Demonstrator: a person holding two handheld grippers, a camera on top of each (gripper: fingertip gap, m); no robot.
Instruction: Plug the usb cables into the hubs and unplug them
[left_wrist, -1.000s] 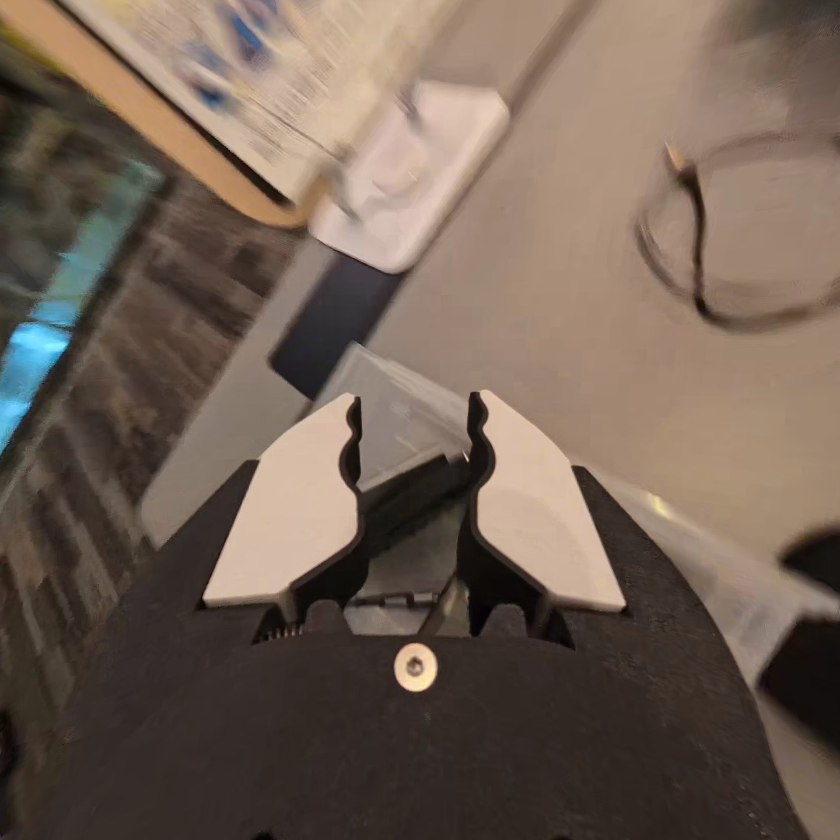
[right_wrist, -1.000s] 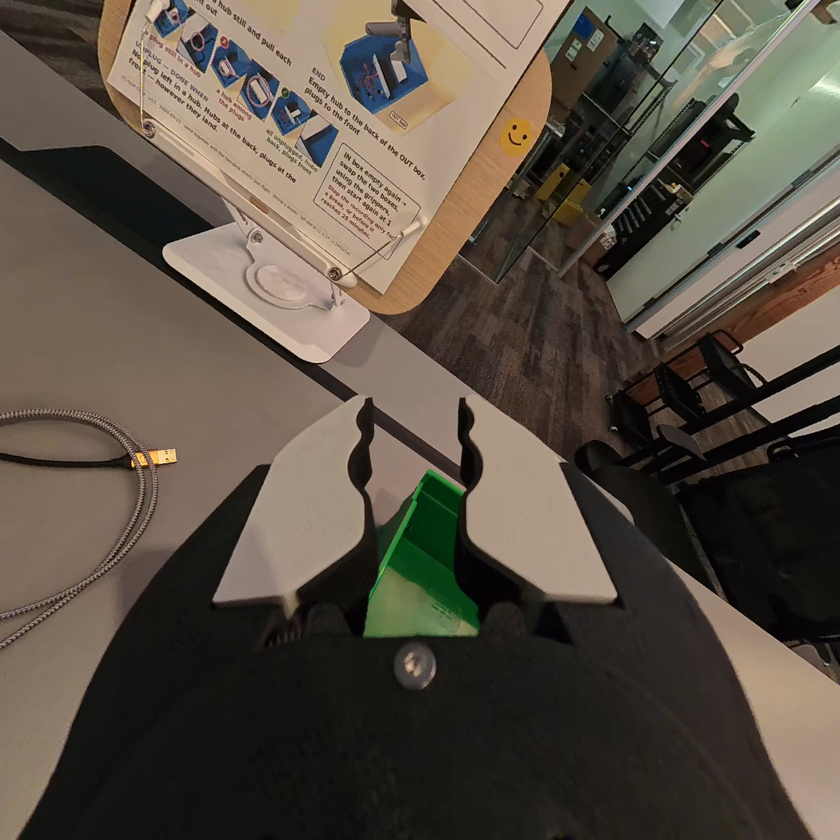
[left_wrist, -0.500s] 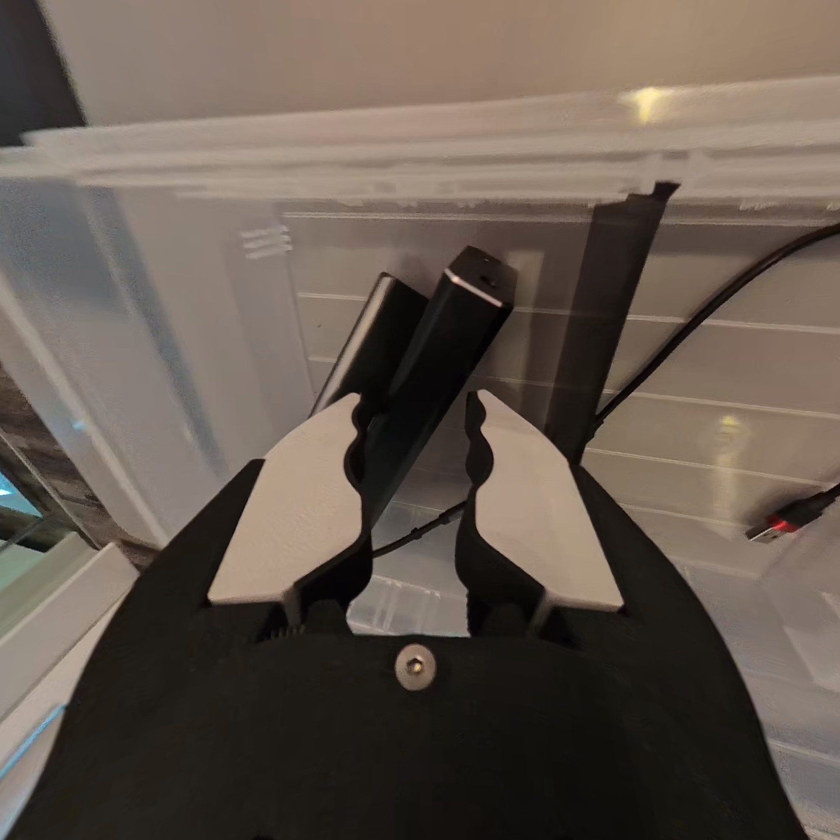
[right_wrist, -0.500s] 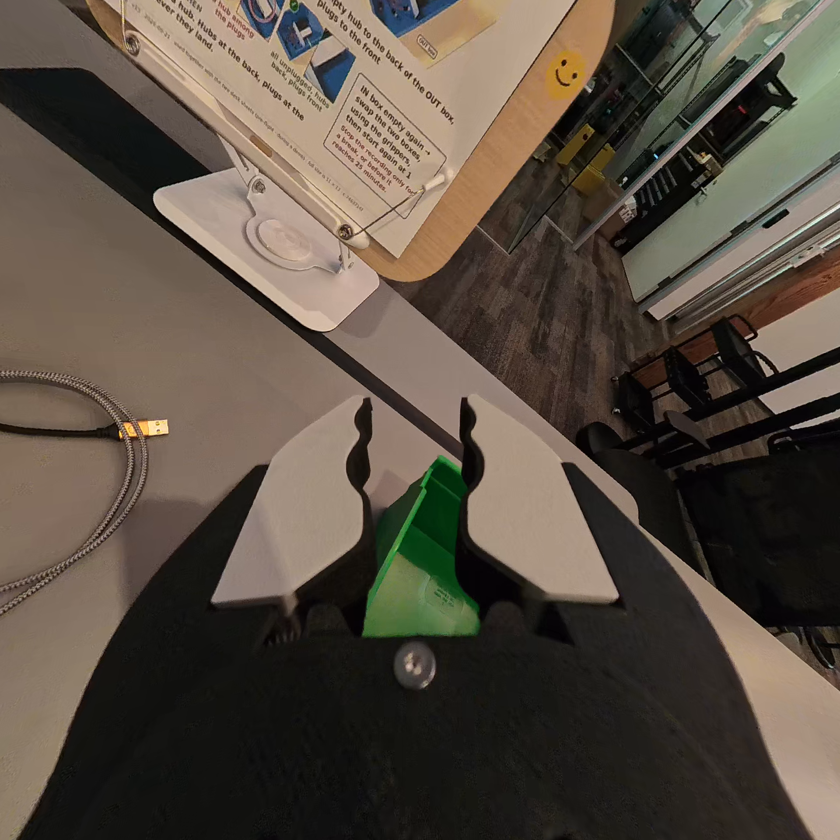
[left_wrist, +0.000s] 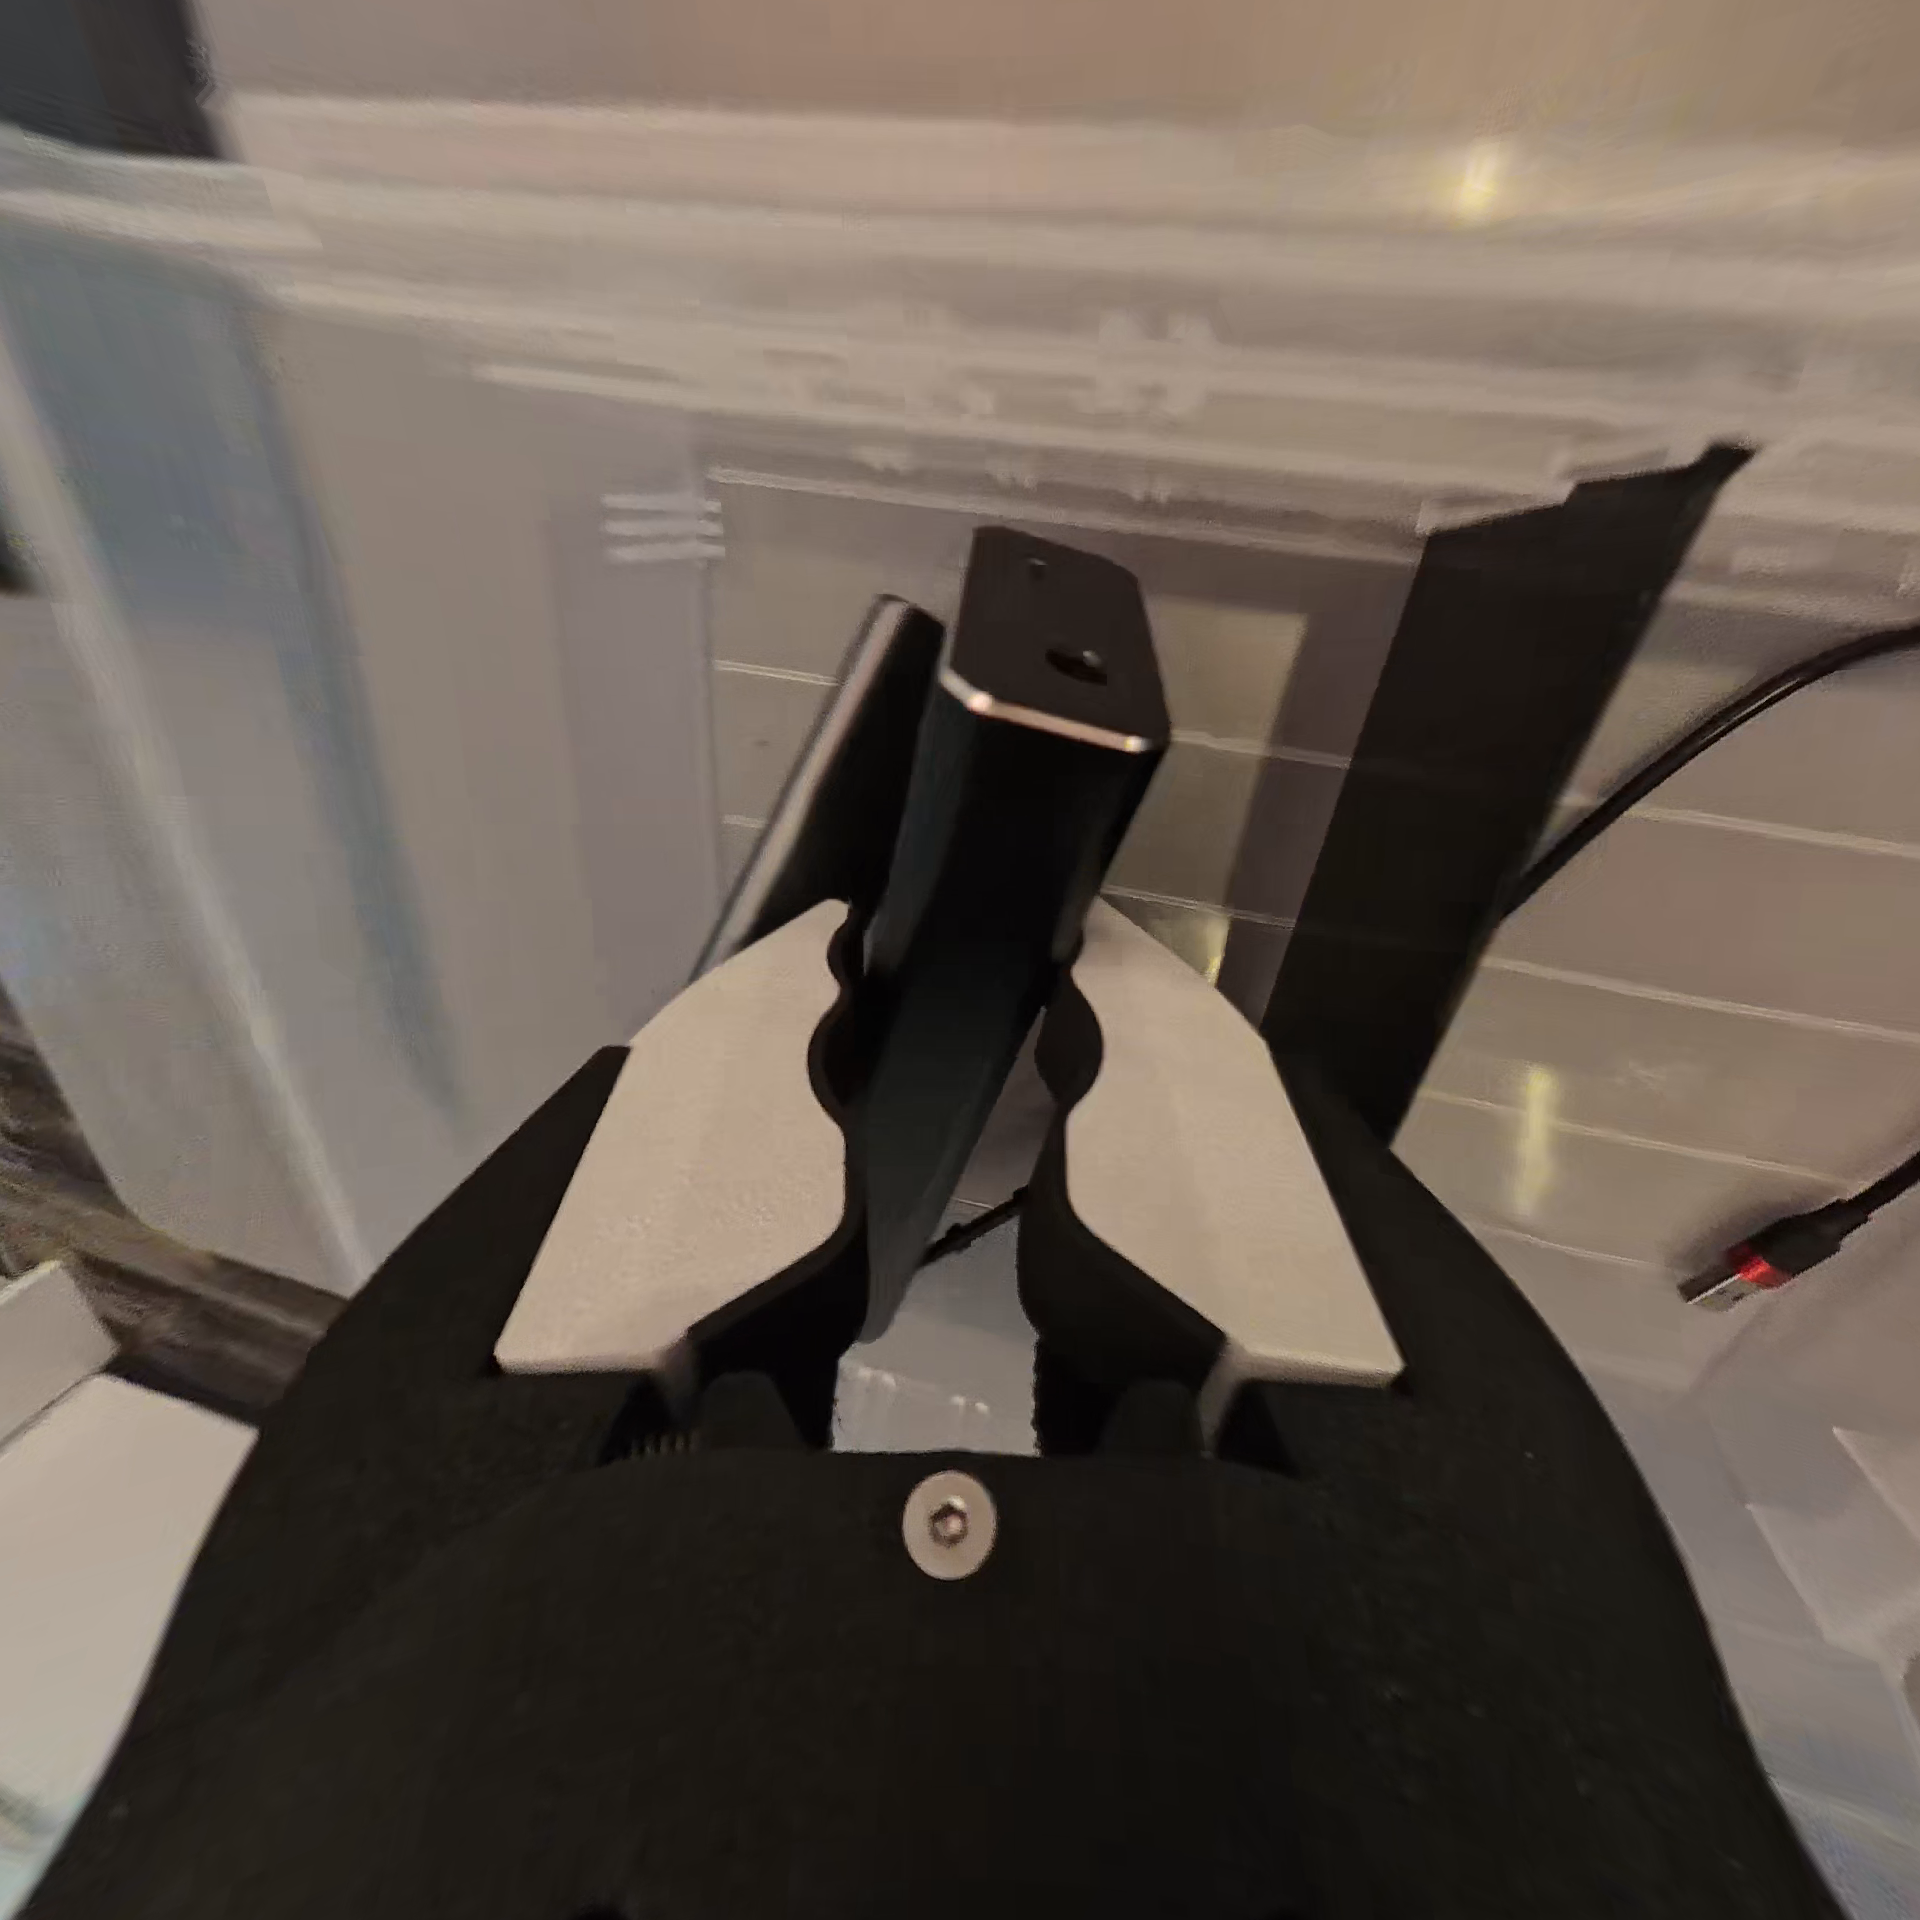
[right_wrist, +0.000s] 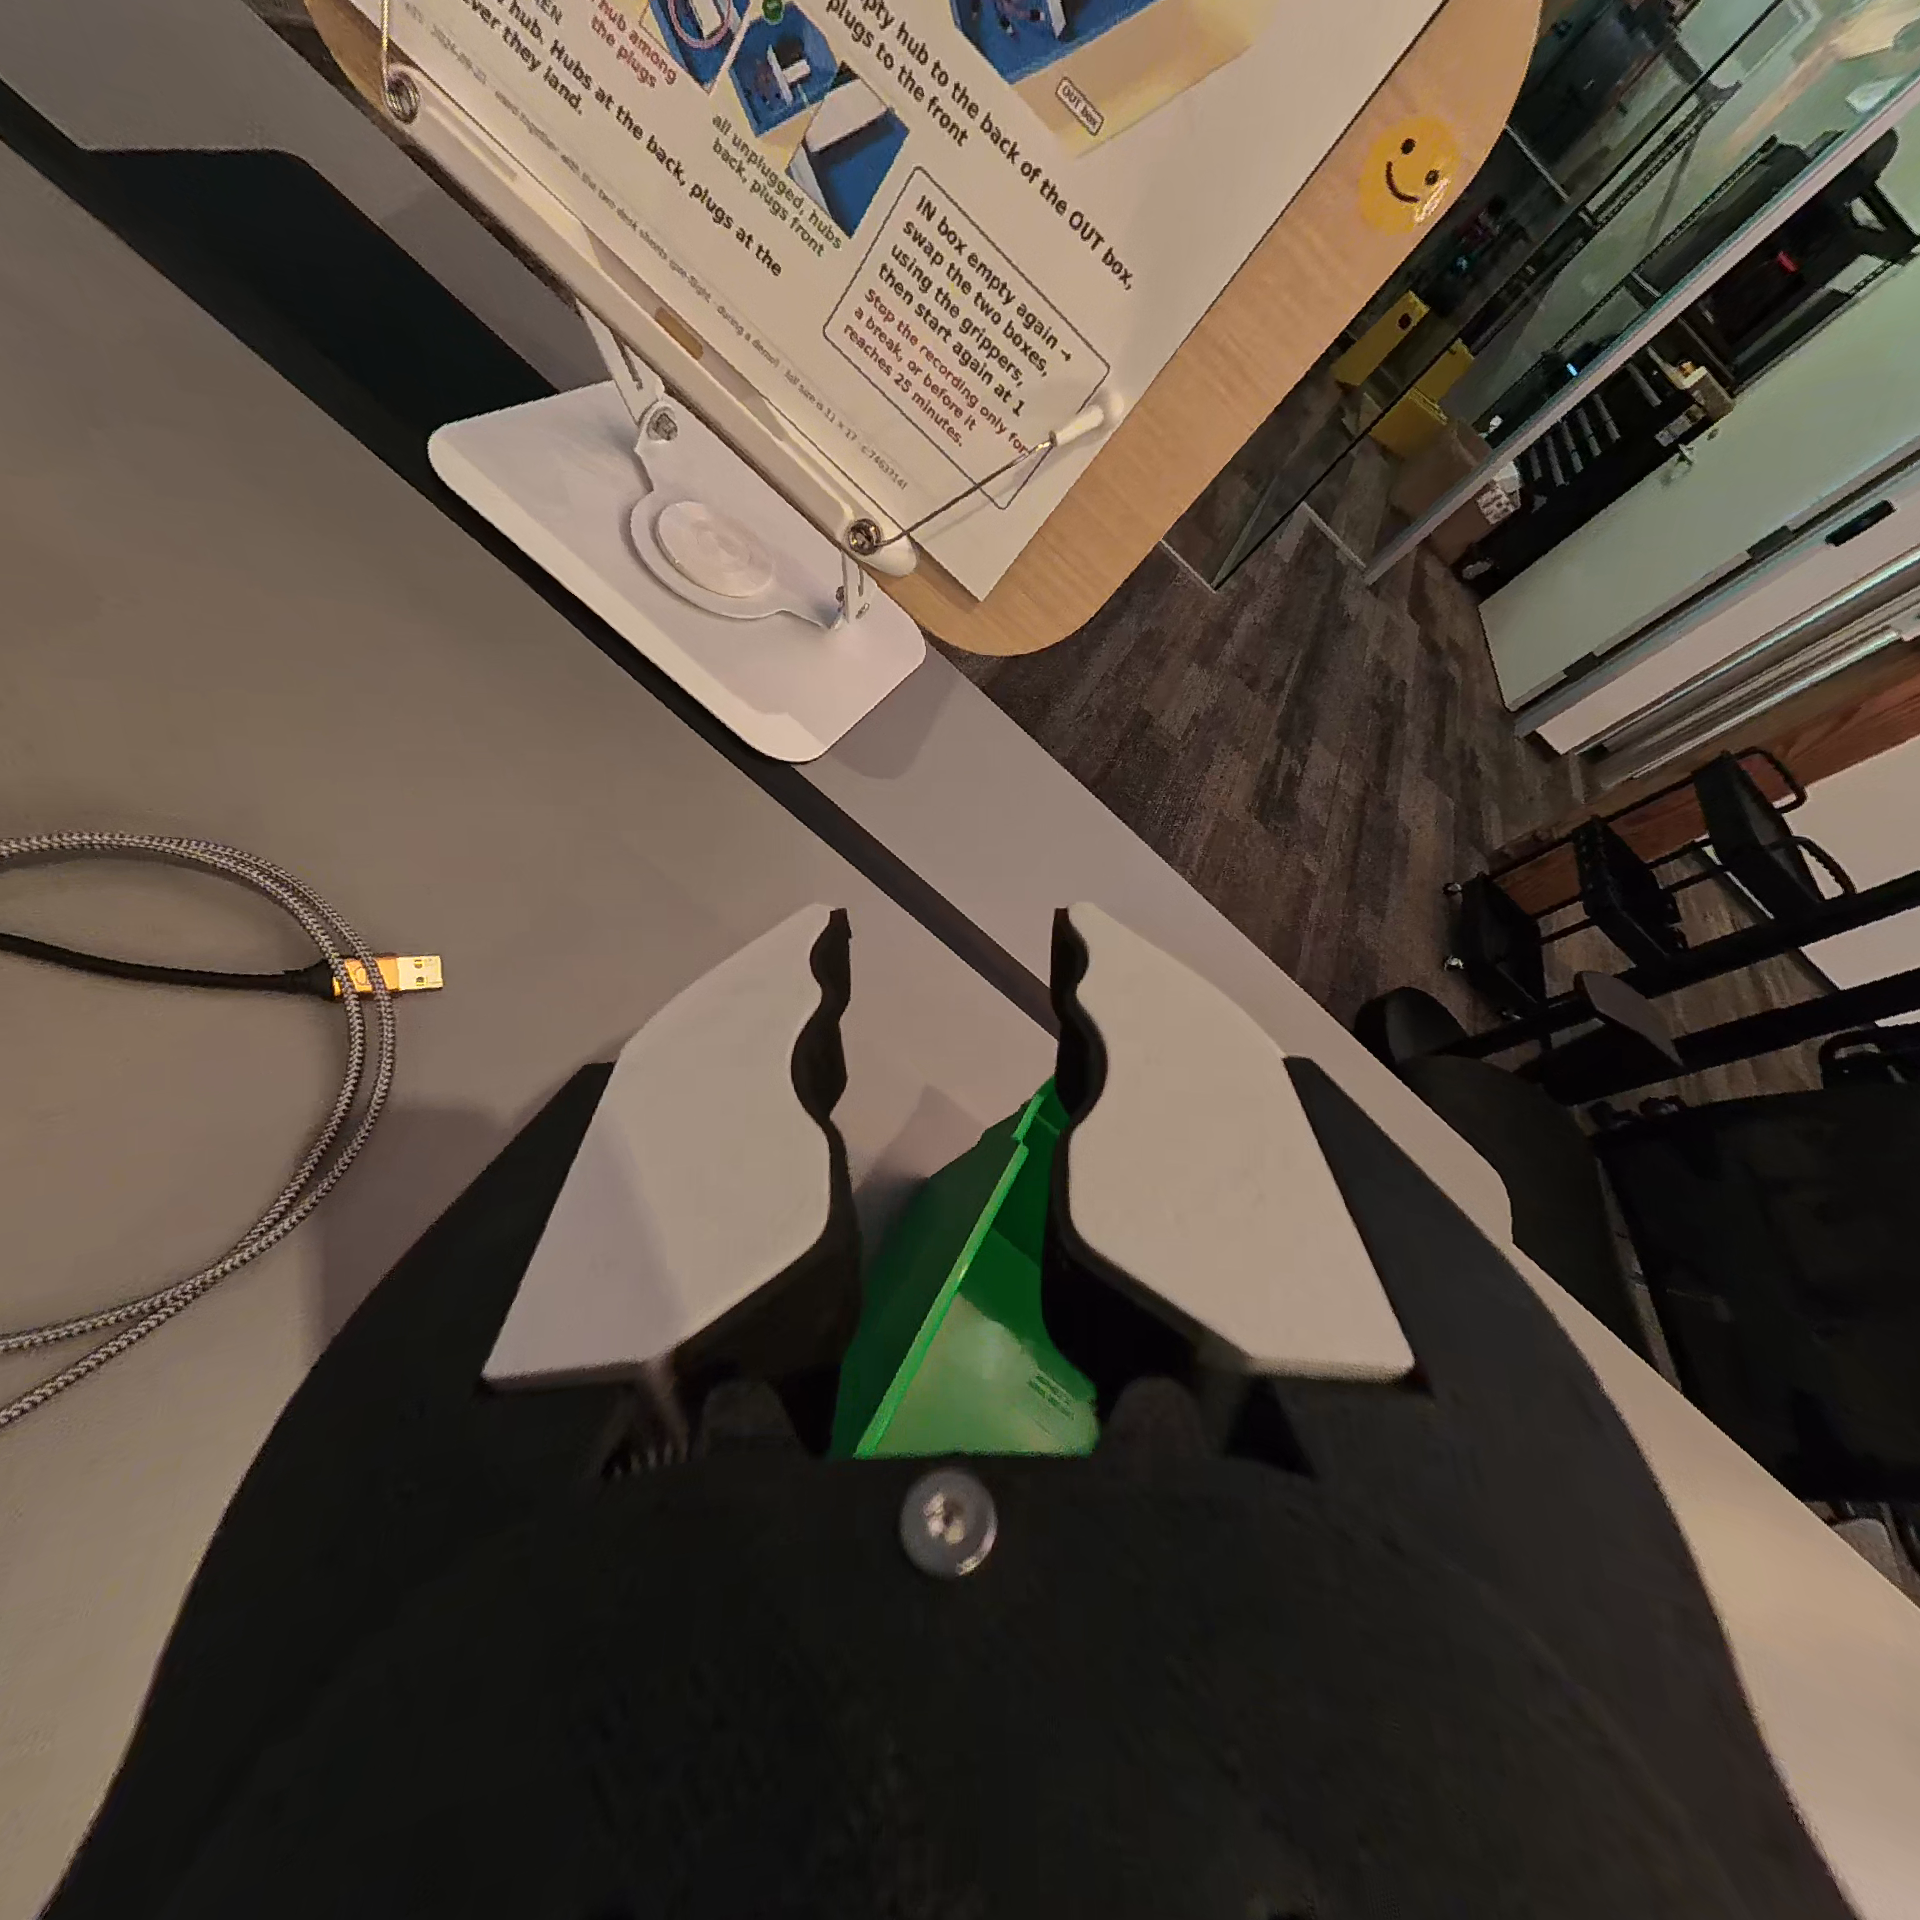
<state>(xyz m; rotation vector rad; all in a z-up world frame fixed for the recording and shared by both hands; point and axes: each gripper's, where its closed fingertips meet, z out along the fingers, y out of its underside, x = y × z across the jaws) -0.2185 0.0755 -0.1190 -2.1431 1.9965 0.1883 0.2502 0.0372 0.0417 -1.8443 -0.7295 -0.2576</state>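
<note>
While I watch remotely:
Left gripper (left_wrist: 961, 940): pinching black hub (left_wrist: 1013, 831) inside clear bin (left_wrist: 364, 727).
Right gripper (right_wrist: 948, 930): spread, above bench (right_wrist: 312, 675).

Left wrist view: two dark hubs, one (left_wrist: 997, 894) between the fingers and a second (left_wrist: 821, 790) just behind it; one flat black panel (left_wrist: 1455, 790); one black cable with a red-collared plug (left_wrist: 1756, 1262); one clear plastic bin (left_wrist: 312, 727). Right wrist view: one braided grey cable (right_wrist: 312, 1143); one black cable ending in a gold plug (right_wrist: 400, 974); one green bin (right_wrist: 966, 1299); one white stand (right_wrist: 665, 582) carrying one printed sheet (right_wrist: 935, 208); one yellow smiley sticker (right_wrist: 1408, 171).
</note>
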